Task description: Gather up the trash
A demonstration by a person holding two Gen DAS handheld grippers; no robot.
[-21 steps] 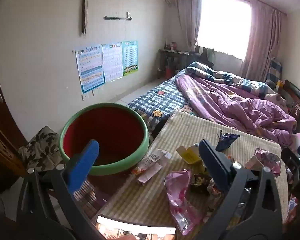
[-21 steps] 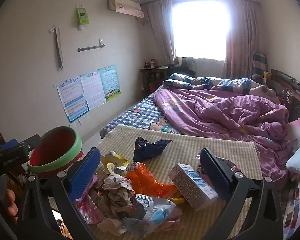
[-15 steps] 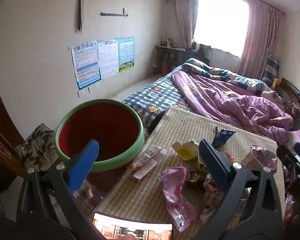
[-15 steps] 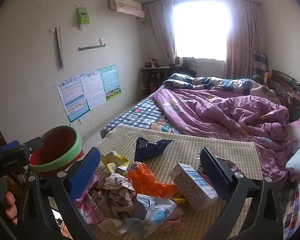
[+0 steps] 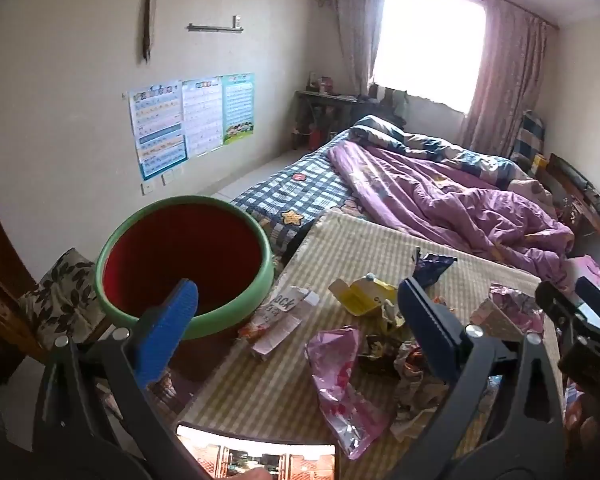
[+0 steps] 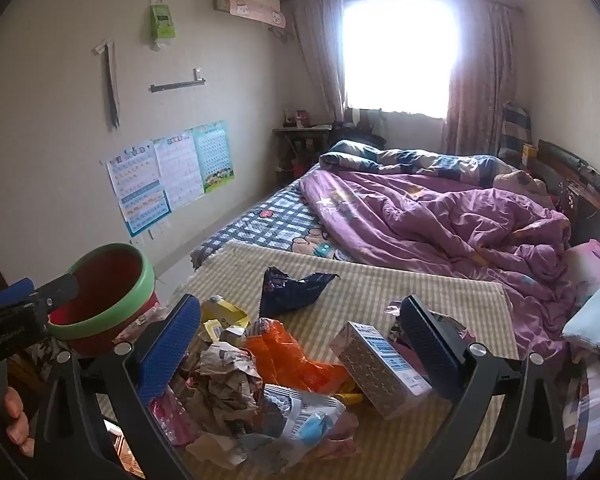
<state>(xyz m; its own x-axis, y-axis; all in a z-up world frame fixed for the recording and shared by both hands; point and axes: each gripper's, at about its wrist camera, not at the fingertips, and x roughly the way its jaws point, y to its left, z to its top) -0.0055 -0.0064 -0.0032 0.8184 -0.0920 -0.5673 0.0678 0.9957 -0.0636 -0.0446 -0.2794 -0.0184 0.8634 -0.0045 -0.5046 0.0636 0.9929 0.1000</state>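
Both claws stand wide open and hold nothing: left gripper (image 5: 296, 320) and right gripper (image 6: 300, 340) hover above the near edge of the striped mat (image 6: 400, 280), where the trash pile (image 6: 260, 376) lies; beyond its left edge stands the green-rimmed bin (image 5: 188, 264).

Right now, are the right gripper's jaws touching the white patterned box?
Cannot tell. In the right wrist view the open right gripper frames the white patterned box, and one jaw overlaps its far end, hiding any gap.
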